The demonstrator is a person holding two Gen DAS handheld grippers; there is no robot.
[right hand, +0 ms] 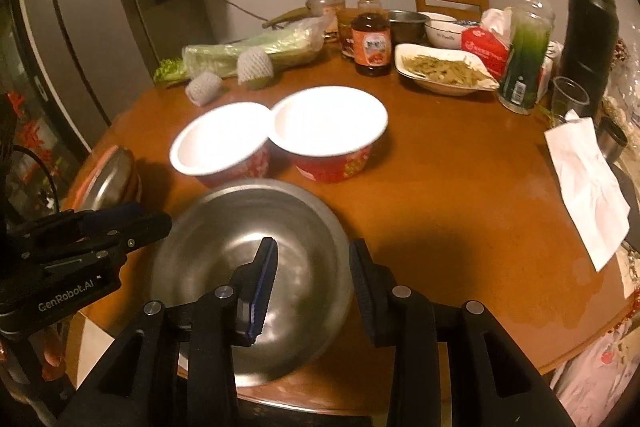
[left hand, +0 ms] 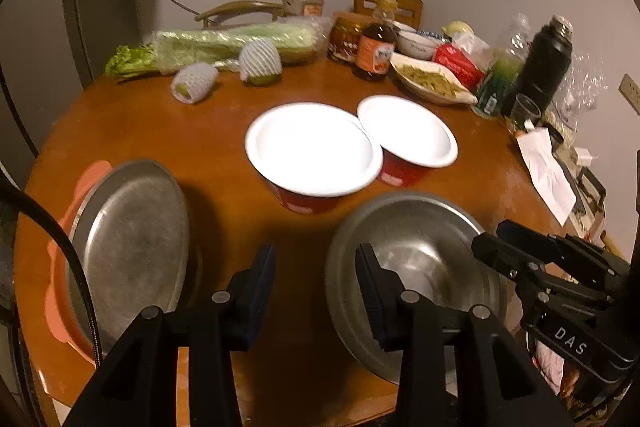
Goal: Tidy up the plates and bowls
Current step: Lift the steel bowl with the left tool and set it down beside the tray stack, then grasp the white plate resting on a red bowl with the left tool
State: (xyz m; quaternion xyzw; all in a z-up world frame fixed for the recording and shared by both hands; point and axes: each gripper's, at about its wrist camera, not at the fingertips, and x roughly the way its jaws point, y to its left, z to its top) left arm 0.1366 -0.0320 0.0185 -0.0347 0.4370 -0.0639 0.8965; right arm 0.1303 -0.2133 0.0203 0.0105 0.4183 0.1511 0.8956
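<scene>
On the brown table (left hand: 224, 211) sits a shiny metal bowl (right hand: 256, 267), near the front edge. Both claws are spread a little and pinch nothing: the left claw (left hand: 316, 291) hangs beside the bowl, the right claw (right hand: 314, 287) over its rim. It looks light, hard and slippery, so grab the thin rim.

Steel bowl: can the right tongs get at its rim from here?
Probably yes. The right tongs hang open over the steel bowl, one finger above its inside and one outside the right rim, nothing between. The left tongs sit at its left edge, clear of that side.
</scene>
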